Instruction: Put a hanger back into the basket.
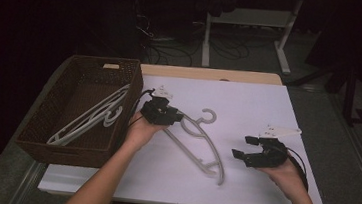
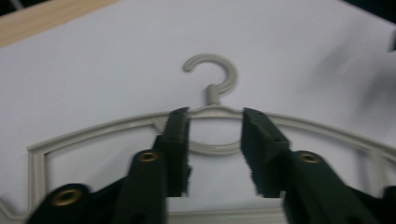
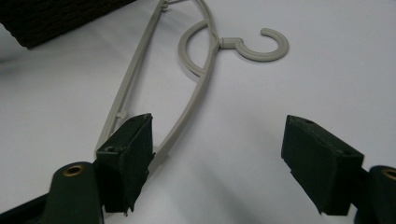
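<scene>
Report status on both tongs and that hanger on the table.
Left tongs straddling the hanger at its neck, pads not pressing. Right tongs open, hovering by one hanger arm. Basket with more hangers at left; nothing in the way.

High view above table (image 1: 241, 188), facing 12 o'clock and down; gripper views close, low, sharing hanger (image 1: 199, 149).

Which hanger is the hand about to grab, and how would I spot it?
Find the white table beside the brown basket. One grey hanger lies flat there alone, the left gripper at its neck. The other hangers sit inside the basket.
</scene>
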Tool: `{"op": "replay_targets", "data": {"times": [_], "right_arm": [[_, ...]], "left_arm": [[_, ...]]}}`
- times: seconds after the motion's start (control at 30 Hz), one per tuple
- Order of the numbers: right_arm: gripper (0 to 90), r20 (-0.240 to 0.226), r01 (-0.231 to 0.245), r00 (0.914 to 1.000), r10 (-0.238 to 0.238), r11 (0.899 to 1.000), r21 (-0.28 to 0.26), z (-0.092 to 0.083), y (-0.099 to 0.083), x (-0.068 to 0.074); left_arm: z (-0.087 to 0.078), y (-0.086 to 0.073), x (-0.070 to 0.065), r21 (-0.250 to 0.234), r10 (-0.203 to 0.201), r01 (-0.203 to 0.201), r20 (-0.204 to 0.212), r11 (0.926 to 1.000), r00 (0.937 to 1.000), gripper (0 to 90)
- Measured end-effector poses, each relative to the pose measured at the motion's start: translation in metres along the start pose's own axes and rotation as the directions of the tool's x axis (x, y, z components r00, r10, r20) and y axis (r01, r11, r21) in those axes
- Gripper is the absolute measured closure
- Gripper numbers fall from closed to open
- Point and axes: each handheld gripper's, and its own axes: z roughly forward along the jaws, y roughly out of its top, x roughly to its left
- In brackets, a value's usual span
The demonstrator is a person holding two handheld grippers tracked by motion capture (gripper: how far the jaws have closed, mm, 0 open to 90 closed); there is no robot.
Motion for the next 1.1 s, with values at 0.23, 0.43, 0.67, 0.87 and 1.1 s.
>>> {"op": "replay_targets", "data": {"times": [0.23,0.43,0.67,0.87,1.1], "right_arm": [[24.2,-0.004,-0.002,1.0000,0.002,1.000,-0.006,-0.001,0.000,-0.001],[24.2,-0.006,-0.002,1.0000,0.002,1.000,-0.005,0.000,0.000,0.000],[24.2,-0.008,-0.002,1.0000,0.002,1.000,-0.004,0.001,0.000,-0.001],[24.2,-0.010,-0.005,0.9999,0.005,1.000,-0.006,0.000,0.000,-0.001],[24.2,-0.011,-0.002,0.9999,0.002,1.000,-0.012,0.000,0.001,-0.001]], "left_arm": [[0.029,-0.006,0.023,0.043,-0.024,0.028,-0.099,0.9987,0.9948,89.9],[0.051,-0.008,0.036,0.074,-0.017,0.027,-0.142,0.9969,0.9897,89.9],[0.068,-0.004,0.039,0.098,0.007,0.009,-0.160,0.9951,0.9871,89.9],[0.077,0.002,0.034,0.092,0.022,-0.008,-0.153,0.9957,0.9880,90.0],[0.103,0.023,0.018,0.103,0.067,-0.055,-0.117,0.9932,0.9908,90.0]]}}
